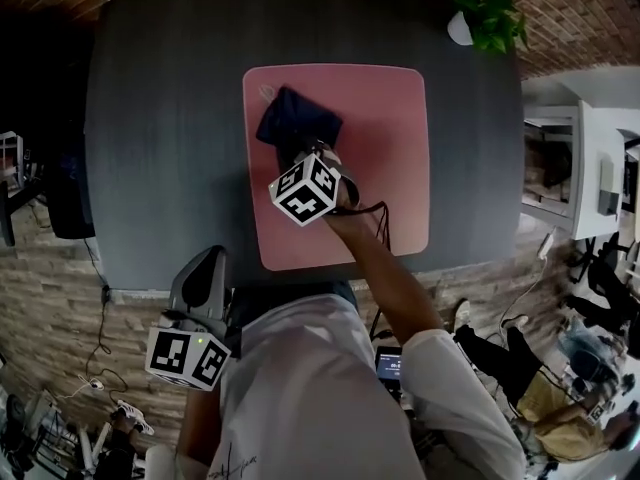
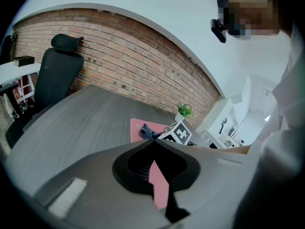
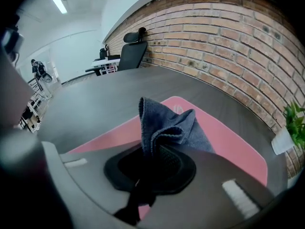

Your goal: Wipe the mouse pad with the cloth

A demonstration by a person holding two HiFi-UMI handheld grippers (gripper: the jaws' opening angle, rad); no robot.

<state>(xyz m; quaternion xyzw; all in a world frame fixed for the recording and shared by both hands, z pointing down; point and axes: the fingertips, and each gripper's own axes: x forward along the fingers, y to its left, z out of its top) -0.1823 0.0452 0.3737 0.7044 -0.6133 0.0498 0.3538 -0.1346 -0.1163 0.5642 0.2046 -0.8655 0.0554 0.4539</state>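
Note:
A pink mouse pad [image 1: 385, 138] lies on the dark grey table [image 1: 160, 148]. A dark blue cloth [image 1: 296, 118] rests bunched on the pad's far left part. My right gripper [image 1: 300, 153] is over the pad and shut on the cloth [image 3: 171, 125], whose folds rise between the jaws of the right gripper [image 3: 152, 149] above the pad [image 3: 233, 144]. My left gripper [image 1: 208, 263] hangs off the table's near edge beside the person's body. In its own view the left gripper [image 2: 155, 142] has its jaws shut with nothing held, and the pad [image 2: 137, 127] and cloth [image 2: 148, 132] lie beyond.
A green plant in a white pot [image 1: 483, 15] stands at the table's far right corner. A black cable [image 1: 381, 220] trails over the pad's near part. A white shelf unit [image 1: 572, 168] stands right of the table. An office chair [image 2: 57, 75] sits at the far side by the brick wall.

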